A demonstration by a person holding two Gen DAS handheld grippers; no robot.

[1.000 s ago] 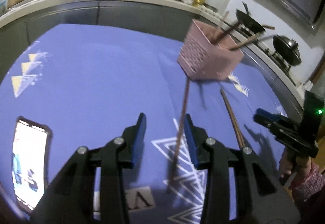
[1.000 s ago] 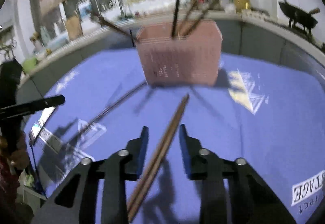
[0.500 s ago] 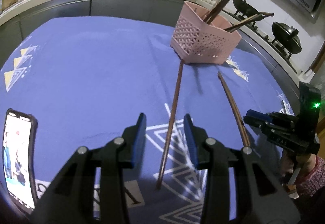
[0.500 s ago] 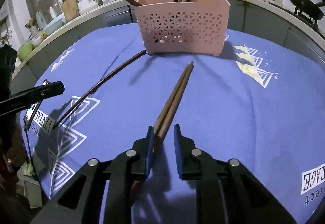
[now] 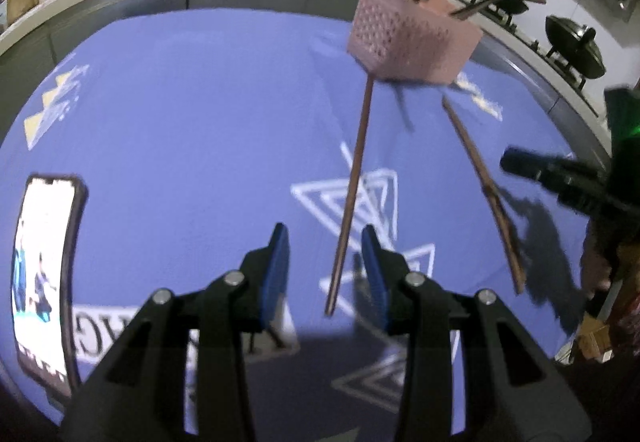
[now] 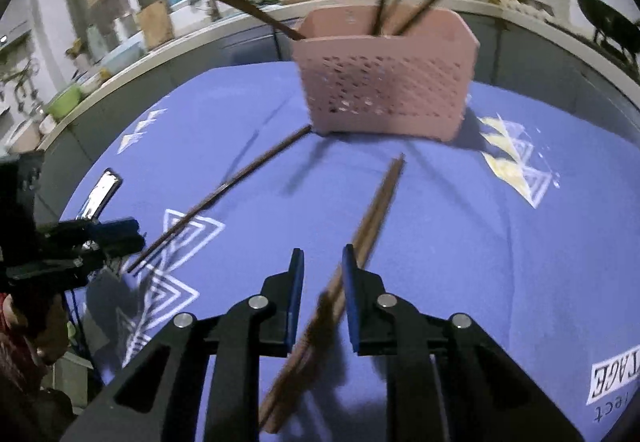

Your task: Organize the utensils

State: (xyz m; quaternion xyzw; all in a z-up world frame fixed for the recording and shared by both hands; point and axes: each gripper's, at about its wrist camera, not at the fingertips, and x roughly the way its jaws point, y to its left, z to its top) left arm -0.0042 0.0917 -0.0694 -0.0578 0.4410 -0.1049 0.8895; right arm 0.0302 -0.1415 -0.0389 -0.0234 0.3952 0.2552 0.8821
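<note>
Your right gripper (image 6: 322, 282) has widened since half a second ago; the brown wooden chopstick pair (image 6: 372, 217) lies loose between its jaws on the blue cloth (image 6: 460, 242). Your left gripper (image 5: 324, 266) stays open over the single dark chopstick (image 5: 354, 185). Nothing grasped yet; pink perforated basket (image 6: 384, 97) waits beyond.

Dim indoor light, cool blue cast. Strong fisheye bending, black vignette at corners. Motion blur smears pink perforated plastic basket (image 5: 414, 37) ahead of left gripper. Lit rectangular phone screen (image 5: 42, 270) blown out at its left. Dark shadows trail beneath both grippers.
</note>
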